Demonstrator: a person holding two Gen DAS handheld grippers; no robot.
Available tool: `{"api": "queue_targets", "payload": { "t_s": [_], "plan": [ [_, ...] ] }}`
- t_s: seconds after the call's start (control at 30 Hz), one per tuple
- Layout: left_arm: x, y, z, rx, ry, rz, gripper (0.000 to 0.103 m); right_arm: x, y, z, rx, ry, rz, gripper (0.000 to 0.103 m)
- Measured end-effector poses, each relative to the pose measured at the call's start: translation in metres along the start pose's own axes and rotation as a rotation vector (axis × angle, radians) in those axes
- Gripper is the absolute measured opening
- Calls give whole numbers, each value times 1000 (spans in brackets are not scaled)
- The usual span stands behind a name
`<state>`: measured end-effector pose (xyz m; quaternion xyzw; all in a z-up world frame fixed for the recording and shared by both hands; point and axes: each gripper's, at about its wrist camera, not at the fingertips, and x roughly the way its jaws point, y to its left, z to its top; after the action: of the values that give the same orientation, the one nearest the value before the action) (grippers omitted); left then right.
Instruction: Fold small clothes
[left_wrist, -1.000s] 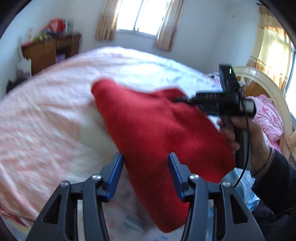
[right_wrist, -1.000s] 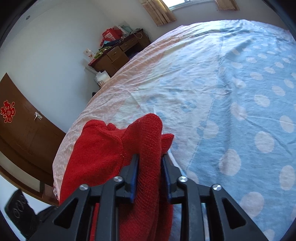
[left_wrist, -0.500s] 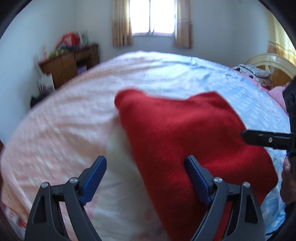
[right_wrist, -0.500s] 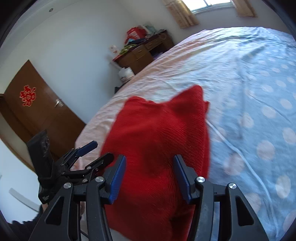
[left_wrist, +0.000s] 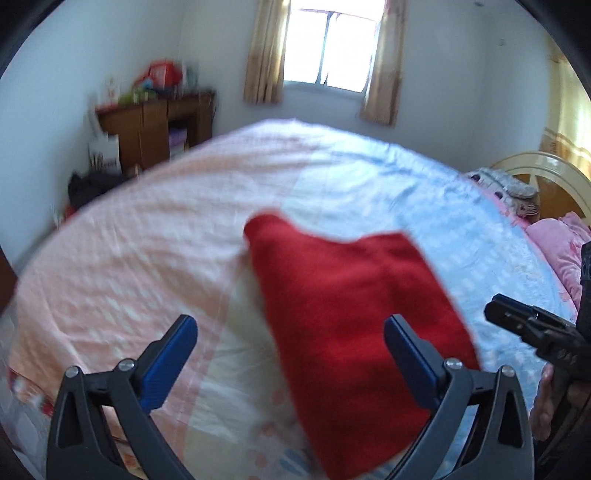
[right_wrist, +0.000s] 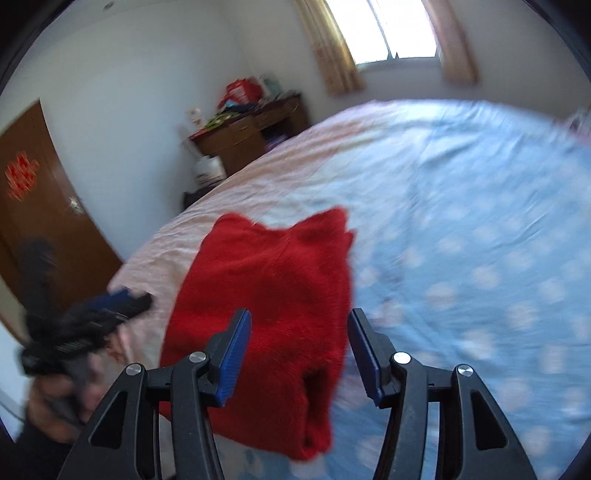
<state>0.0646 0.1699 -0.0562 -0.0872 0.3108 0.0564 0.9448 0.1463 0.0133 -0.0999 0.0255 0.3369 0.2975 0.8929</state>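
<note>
- Blue-padded left gripper (left_wrist: 290, 345): jaws spread as wide as they go, having just been opening; nothing pinched, the red knit only seen behind and past the pads.
- Right gripper (right_wrist: 300, 350): jaws about half apart, opened a moment ago and now steady; empty too, where a second ago clamped on a bunched ridge of the knit.
- Between and beyond both: red knitted garment (left_wrist: 354, 325) released, now lying flat on the bed sheet (left_wrist: 155, 236) as a folded, doubled slab, thick folded edge nearest the right gripper (right_wrist: 314, 417).
- Garment placed across the seam where the pink half of the sheet meets the blue dotted half (right_wrist: 480, 229); two small points sticking up at its far edge.
- Each view pulled back from a second ago: more bed, less cloth filling the frame; heavy blur in both.
- Further out: opposite gripper at the edge of each view, held in a hand (right_wrist: 62, 391); wooden desk (left_wrist: 155, 129) and window (left_wrist: 325, 48) at the far wall.
- Reading for the task: this fold apparently laid down and let go; probably either one more fold or a tidy of those far points left, not decidable from here.
</note>
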Motion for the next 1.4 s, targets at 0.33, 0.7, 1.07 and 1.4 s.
{"api": "queue_targets", "payload": {
  "t_s": [0.33, 0.7, 1.07, 1.4],
  "plan": [
    [-57, -40, 14, 142, -139, 13, 103, -80, 33, 2, -139, -188, -155, 74],
    [-62, -51, 12, 178, -159, 13, 103, -92, 40, -5, -133, -206, -157, 74],
    [-62, -53, 9, 179, -152, 14, 103, -94, 39, -5, -117, -206, -157, 74],
    [-61, -55, 7, 177, -145, 14, 103, -92, 40, -6, -122, -193, -154, 74]
  ]
}}
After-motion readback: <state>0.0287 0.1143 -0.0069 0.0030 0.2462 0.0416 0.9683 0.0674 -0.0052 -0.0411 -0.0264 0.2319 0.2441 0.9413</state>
